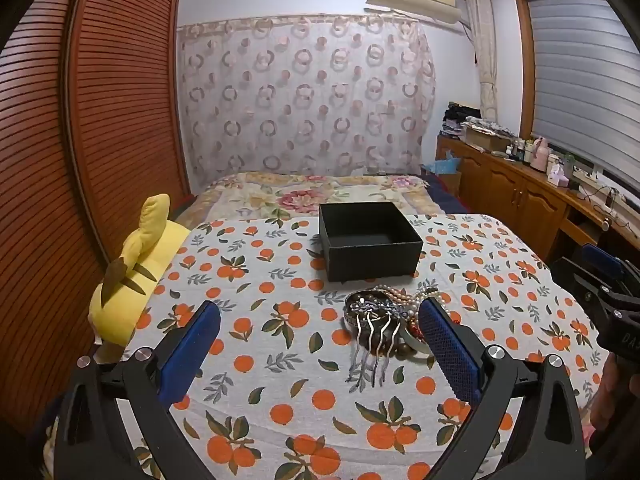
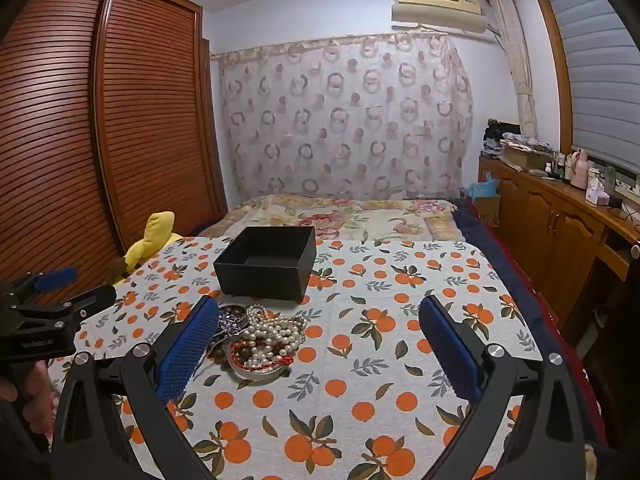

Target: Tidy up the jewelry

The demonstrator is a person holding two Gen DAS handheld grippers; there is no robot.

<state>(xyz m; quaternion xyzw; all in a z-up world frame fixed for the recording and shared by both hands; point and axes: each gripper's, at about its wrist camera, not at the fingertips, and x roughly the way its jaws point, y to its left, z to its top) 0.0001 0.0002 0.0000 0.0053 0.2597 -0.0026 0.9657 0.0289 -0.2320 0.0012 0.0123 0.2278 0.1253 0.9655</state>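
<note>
On tablecloth (image 1: 280, 360): jewelry (image 1: 384, 320) heaped before box (image 1: 370, 240) — box bare inside, nothing sorted. Left gripper (image 1: 320, 344), right gripper (image 2: 320, 344) both spread wide, holding nothing — all left.

Left: louvred wooden wardrobe (image 1: 100, 120) standing.
Back: patterned curtain (image 1: 304, 96) hanging.
Right: blind (image 1: 580, 68) covering window.

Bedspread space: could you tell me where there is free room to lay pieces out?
Bare orange-print bedspread lies right of the jewelry pile and before both grippers. Another patch lies between the yellow plush and black box. It is crowded just before the box.
</note>
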